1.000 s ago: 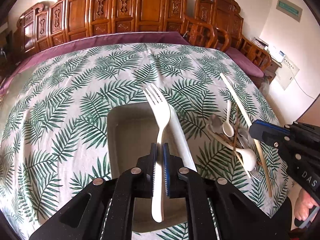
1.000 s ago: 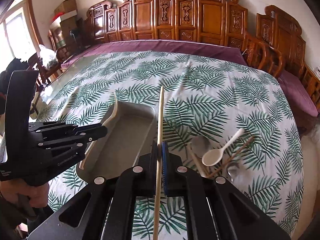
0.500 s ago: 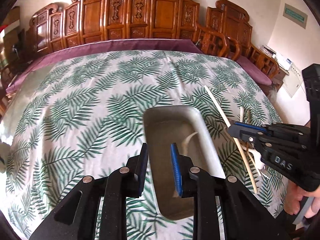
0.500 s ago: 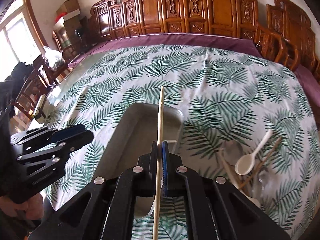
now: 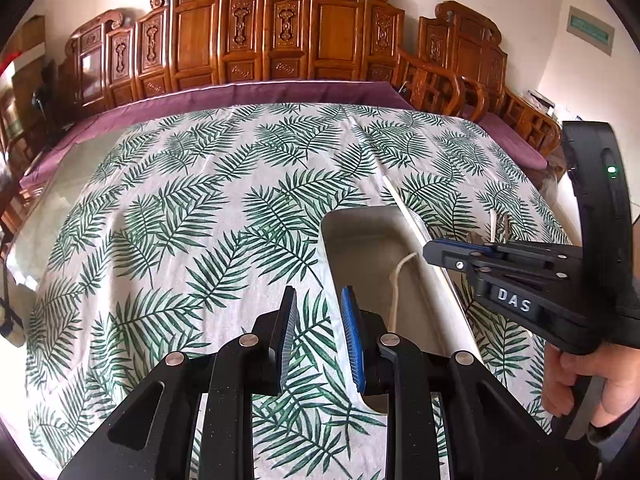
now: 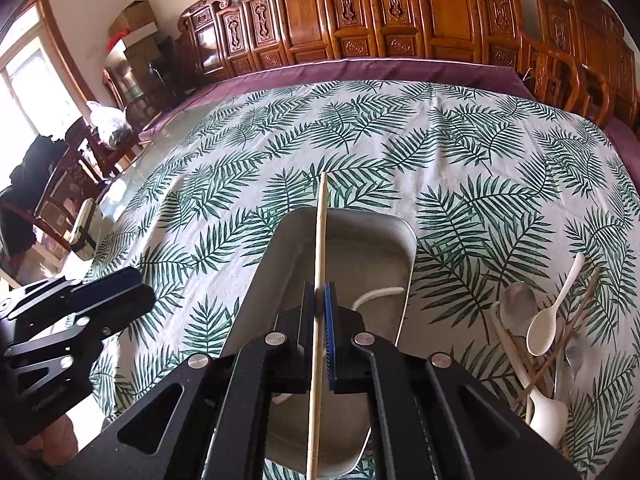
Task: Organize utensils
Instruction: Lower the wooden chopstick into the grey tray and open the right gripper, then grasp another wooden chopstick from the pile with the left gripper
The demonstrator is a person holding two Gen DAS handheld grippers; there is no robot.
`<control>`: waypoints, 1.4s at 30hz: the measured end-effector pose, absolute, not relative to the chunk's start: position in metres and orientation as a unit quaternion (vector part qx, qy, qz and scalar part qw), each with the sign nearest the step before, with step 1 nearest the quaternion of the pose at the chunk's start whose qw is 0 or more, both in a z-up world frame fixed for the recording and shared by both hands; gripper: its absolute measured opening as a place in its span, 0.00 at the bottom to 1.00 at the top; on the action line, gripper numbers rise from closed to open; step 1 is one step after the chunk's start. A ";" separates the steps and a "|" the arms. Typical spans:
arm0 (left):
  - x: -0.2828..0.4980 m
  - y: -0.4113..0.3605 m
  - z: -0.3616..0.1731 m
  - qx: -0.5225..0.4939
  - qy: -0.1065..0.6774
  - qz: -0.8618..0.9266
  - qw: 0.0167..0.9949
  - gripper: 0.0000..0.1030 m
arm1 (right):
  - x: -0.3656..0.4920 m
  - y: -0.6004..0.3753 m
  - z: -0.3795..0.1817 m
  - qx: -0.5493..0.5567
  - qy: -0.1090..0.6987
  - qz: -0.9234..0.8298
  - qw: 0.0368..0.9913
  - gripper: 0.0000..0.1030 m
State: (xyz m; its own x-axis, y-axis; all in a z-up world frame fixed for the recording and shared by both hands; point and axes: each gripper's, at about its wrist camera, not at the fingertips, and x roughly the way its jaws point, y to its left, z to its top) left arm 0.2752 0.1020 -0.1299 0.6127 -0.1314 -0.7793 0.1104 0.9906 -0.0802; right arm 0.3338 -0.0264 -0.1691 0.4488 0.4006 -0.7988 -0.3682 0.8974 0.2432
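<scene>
**Me:** Chopstick (image 6: 319, 264) pinched in my right fingers (image 6: 320, 300), pads shut tight on it about mid-length. Long axis runs straight ahead along the fingers, tip out past the far rim of the tray (image 6: 404, 236).

**Op:** Where's it relative to the tray?

**Me:** Above it, lined up with the tray's long axis but biased to the left wall in the right wrist view. Near end hangs back under my wrist, over the near rim. So the stick is longer than the tray looks: judging from this, it won't lie flat inside unless I angle it corner to corner, or let the tip ride the far rim.

**Op:** Left side?

**Me:** Left fingers (image 5: 316, 336) parted a little, nothing between them, just been opening. They sit over bare cloth beside the tray's left wall, toward the near edge of the desk (image 5: 168, 208). Fork (image 5: 397, 280) lies in the tray already, white handle curving along the floor.

**Op:** What's left?

**Me:** Pile (image 6: 536, 332) of spoons and sticks on the cloth right of the tray, well clear of it. Right hand is nearer that pile; left is on the wrong side of the tray.

**Op:** Risk?

**Me:** Dropping the stick across the fork. I'd keep it along the left wall.
</scene>
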 end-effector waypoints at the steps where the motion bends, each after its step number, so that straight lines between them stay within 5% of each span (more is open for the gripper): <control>1: 0.275 0.102 -0.130 -0.011 0.434 -0.067 0.898 0.21 | 0.334 -0.025 -0.170 0.015 0.474 0.223 0.852 0.06; 25: 0.248 0.055 -0.108 -0.017 0.411 -0.103 0.906 0.22 | 0.272 -0.127 -0.123 -0.031 0.431 0.181 0.883 0.07; 29: 0.244 0.037 -0.110 -0.015 0.412 -0.116 0.904 0.23 | 0.255 -0.167 -0.119 -0.041 0.428 0.162 0.888 0.14; 42: 0.243 -0.019 -0.128 0.006 0.433 -0.152 0.889 0.26 | 0.242 -0.227 -0.158 -0.034 0.460 0.128 0.878 0.19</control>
